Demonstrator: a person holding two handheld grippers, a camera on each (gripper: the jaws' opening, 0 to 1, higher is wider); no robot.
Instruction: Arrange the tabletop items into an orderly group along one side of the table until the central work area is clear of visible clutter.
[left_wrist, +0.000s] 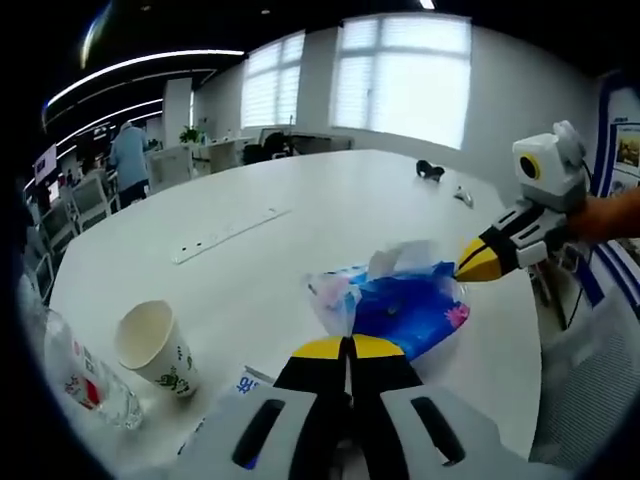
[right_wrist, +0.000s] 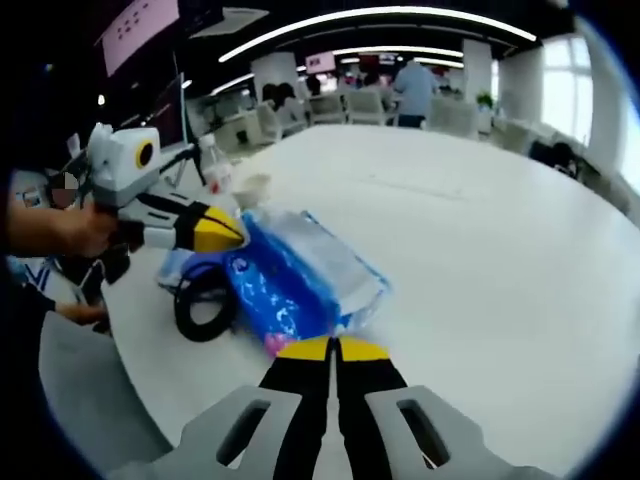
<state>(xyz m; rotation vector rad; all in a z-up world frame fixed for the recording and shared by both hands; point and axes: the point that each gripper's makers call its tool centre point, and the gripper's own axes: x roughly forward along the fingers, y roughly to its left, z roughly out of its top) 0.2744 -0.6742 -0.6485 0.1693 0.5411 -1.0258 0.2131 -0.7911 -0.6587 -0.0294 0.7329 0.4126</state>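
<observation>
A: Where's your blue plastic tissue pack (left_wrist: 410, 305)?

B: On the white counter (left_wrist: 300, 230) near its edge, just ahead of your left gripper (left_wrist: 350, 348); its fingers are pressed together. Your right gripper (right_wrist: 333, 349) is likewise closed.

A: Any writing?

B: The white paper cup (left_wrist: 155, 347) carries green print, and the clear plastic bottle (left_wrist: 85, 375) a red label; both too blurred to read.

We can read no text anywhere; the paper cup (left_wrist: 155, 348) at lower left of the left gripper view carries a green print too small to make out; the bottle (left_wrist: 85, 378) beside it wears a red-and-white label, its lettering blurred beyond reading.
</observation>
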